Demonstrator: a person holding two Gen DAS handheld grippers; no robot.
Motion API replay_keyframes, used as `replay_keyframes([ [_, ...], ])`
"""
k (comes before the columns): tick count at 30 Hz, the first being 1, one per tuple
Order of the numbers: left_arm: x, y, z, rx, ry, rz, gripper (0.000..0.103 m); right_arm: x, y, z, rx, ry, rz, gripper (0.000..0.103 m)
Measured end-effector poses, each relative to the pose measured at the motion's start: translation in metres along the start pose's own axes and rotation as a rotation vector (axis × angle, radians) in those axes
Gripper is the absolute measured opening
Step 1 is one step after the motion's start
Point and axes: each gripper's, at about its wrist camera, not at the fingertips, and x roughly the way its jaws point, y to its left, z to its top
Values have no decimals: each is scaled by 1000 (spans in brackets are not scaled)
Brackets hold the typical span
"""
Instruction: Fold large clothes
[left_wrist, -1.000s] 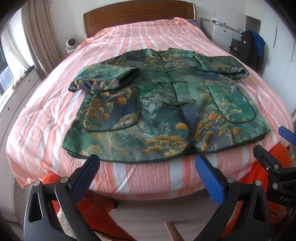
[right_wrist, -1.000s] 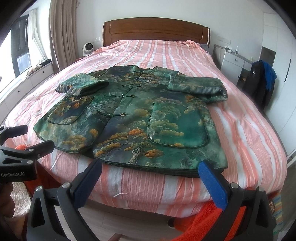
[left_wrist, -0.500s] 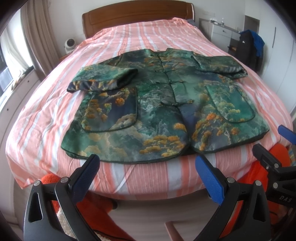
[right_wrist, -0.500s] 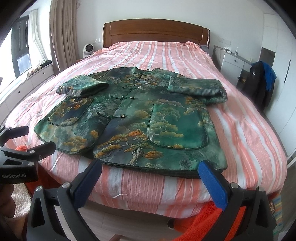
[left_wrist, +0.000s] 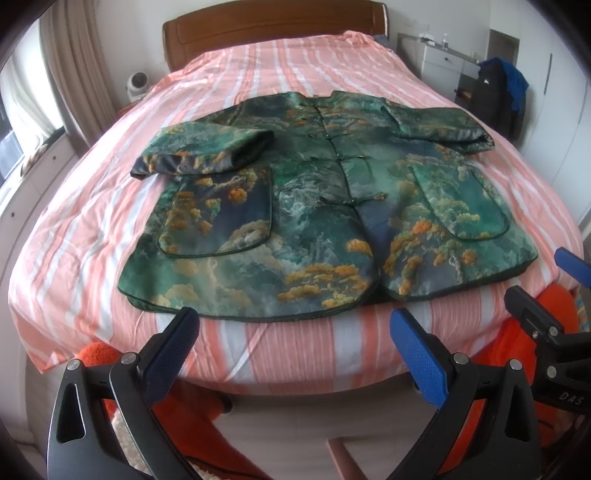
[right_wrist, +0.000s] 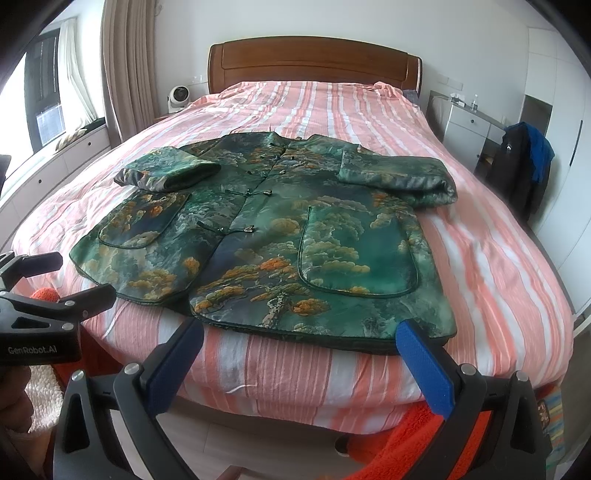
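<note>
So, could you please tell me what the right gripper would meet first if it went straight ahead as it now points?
Probably the near hem of the green printed silk jacket on the pink striped bed. The open right gripper hangs short of the bed's edge, though depth is hard to judge.

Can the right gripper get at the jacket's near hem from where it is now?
Probably yes: the right gripper is open and empty just short of the jacket, whose near hem lies flat at the bed's edge with nothing between.

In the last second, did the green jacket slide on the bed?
No. The green jacket keeps its place on the striped bedspread; its hem sits at the same foot-end stripes. Only the cameras shifted slightly.
</note>
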Motion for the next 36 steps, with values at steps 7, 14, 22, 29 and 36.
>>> replay_keyframes([
  [7,20,51,27,-9,17,-73,103,-3,-10,3,9,-29,13,103],
  [14,91,172,59,-118,102,-59,102,21,-114,13,190,-63,78,103],
  [22,157,168,50,-63,252,-136,102,116,-151,-6,277,145,150,103],
  [29,149,161,37,-115,251,-138,35,133,-146,-8,283,223,205,70],
  [36,99,141,32,-77,222,-164,18,114,-166,8,221,214,166,15],
])
